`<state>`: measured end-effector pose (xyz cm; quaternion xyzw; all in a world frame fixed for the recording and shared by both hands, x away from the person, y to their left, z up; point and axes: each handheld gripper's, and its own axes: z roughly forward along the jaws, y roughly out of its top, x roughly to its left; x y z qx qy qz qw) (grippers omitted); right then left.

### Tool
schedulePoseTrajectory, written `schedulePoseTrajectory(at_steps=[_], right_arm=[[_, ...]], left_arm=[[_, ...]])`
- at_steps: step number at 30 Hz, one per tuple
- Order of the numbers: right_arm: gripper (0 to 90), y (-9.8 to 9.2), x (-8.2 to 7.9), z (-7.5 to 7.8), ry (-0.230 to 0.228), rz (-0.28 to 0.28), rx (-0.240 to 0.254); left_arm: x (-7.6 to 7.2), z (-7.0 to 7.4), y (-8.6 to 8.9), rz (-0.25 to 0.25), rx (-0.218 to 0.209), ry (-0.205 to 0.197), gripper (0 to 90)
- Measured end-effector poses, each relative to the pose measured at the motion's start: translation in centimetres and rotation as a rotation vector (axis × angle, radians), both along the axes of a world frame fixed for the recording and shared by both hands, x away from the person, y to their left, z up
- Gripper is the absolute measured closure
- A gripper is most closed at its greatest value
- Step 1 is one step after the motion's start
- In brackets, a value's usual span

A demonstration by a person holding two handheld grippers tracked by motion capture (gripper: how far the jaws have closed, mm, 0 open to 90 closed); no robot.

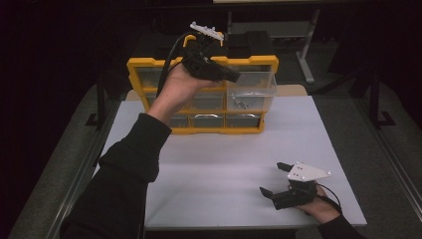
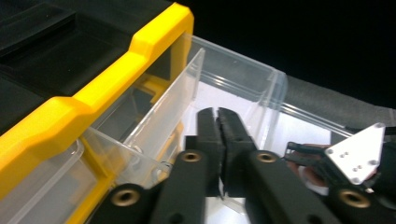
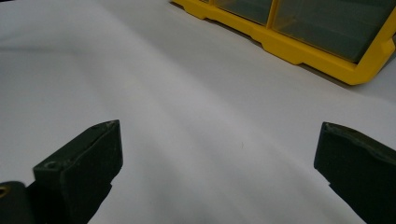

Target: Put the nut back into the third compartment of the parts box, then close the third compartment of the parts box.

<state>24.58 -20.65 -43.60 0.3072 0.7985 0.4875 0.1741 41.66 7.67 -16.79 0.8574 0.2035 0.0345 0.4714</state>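
No text, label, brand, number or sign can be read in any view. The yellow organizer (image 1: 149, 63) standing at the table's (image 1: 224, 164) far edge carries no legible marking on its frame or on its clear drawers. The grey three-cornered plate (image 1: 307, 172) near the table's near right corner bears small holes, no lettering.

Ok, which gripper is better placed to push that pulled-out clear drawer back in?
Left. The left gripper, jaws shut, is up at the pulled-out drawer; the right gripper rests open near the table's front edge.
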Motion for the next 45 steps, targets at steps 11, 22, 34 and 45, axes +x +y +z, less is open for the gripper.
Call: schedulePoseTrajectory(at_steps=[11,22,34,45], right_arm=[[0.7,0.1,0.0,0.0,0.000,0.000,-0.005],[0.7,0.1,0.0,-0.1,0.006,-0.001,-0.006],[0.7,0.2,0.0,-0.1,0.001,0.001,-0.010],[0.7,0.1,0.0,-0.1,0.003,0.003,-0.013]], left_arm=[[-1.9,0.2,1.3,-0.045,-0.031,0.000,89.7],[-4.1,-0.8,1.3,-0.091,-0.039,-0.003,89.7],[-4.8,-2.9,0.0,-0.108,-0.034,0.014,89.6],[-3.3,-3.6,-0.9,-0.070,-0.038,0.003,89.7]])
